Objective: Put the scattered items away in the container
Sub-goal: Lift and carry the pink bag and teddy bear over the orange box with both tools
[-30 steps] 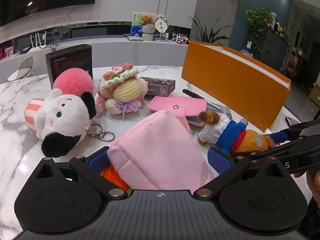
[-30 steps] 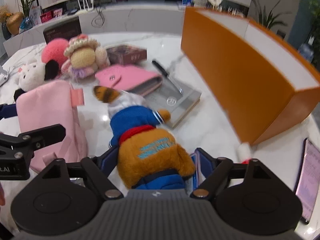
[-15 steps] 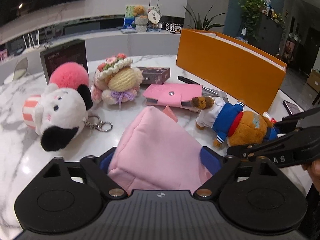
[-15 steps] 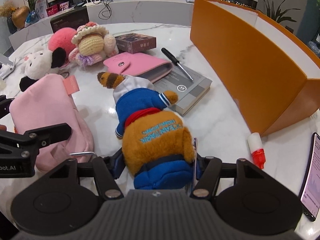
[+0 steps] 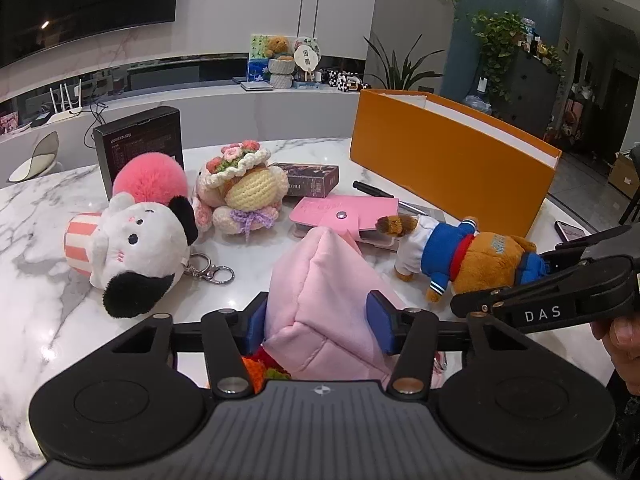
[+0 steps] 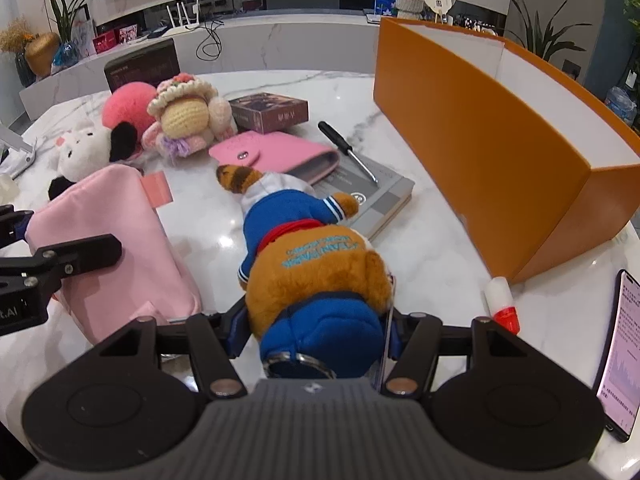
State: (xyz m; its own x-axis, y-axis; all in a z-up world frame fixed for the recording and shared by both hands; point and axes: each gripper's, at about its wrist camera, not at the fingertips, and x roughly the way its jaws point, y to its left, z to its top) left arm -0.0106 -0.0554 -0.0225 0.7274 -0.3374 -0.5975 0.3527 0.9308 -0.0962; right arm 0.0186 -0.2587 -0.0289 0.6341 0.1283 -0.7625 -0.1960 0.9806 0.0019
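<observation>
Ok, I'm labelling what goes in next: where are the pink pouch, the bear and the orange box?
pink pouch (image 5: pixel 320 280), left wrist view, top fabric panel.
bear (image 6: pixel 320 268), right wrist view, brown back by the lettering.
orange box (image 6: pixel 472 152), right wrist view, long side wall.

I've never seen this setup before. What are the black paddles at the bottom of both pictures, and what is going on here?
There is no robot: a person holds one hand-held gripper in each hand, each with a forward-looking camera. The left hand-held gripper squeezes a soft pink fabric pouch; the right hand-held gripper squeezes a brown plush bear in blue clothes. Scattered on the white marble table are other plush toys, a pink snap wallet and a grey book. The tall orange box is probably the container.
</observation>
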